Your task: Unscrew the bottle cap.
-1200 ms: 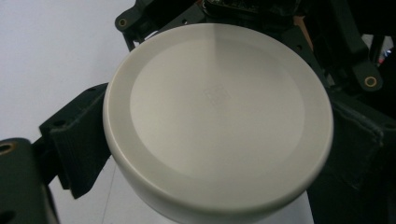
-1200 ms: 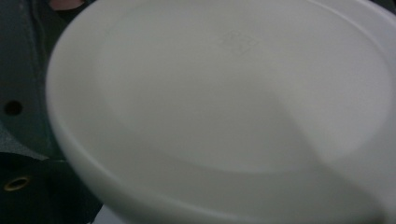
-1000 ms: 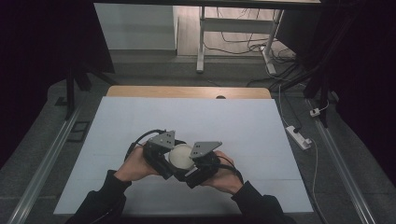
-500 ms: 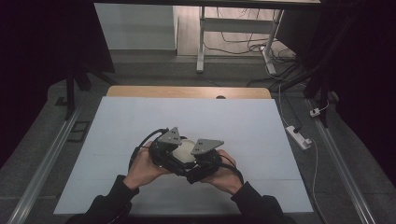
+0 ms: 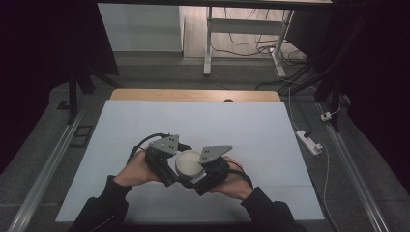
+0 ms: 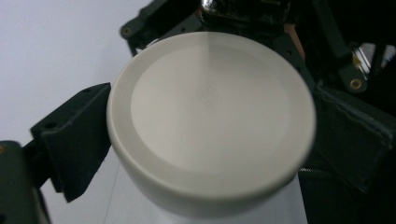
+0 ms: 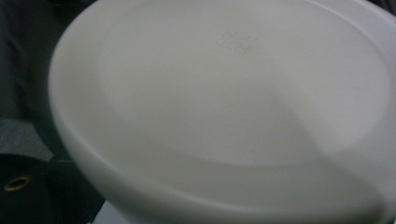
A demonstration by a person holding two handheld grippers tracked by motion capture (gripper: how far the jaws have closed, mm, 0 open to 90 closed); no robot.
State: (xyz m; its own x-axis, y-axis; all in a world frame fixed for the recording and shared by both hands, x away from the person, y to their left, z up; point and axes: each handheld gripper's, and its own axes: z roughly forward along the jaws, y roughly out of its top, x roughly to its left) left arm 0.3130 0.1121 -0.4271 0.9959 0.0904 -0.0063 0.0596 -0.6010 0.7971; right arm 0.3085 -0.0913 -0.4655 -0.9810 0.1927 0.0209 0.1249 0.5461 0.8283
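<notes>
1. A white round cup (image 5: 188,162) is sitting upside down, flat base up, on the near middle of the white table (image 5: 145,125).
2. The left gripper (image 5: 170,166) is pressing on the cup's left side and the right gripper (image 5: 203,170) on its right side; both are meeting around it.
3. In the left gripper view the cup (image 6: 210,121) is sitting between two black jaws that are partly spread and touching its wall, so it appears to be clamping the cup.
4. In the right gripper view the cup (image 7: 224,107) is very close and blurred; I cannot tell how far this gripper's jaws are parted or whether they are gripping.
5. Handling guess: the cup is looking light, stiff and smooth, likely plastic, so it may be slipping under a weak pinch; gripping the side wall below the base rim seems safest.
6. Around the cup the table is bare, with nothing blocking it; a power strip (image 5: 309,141) is lying on the floor well right of the cup.
</notes>
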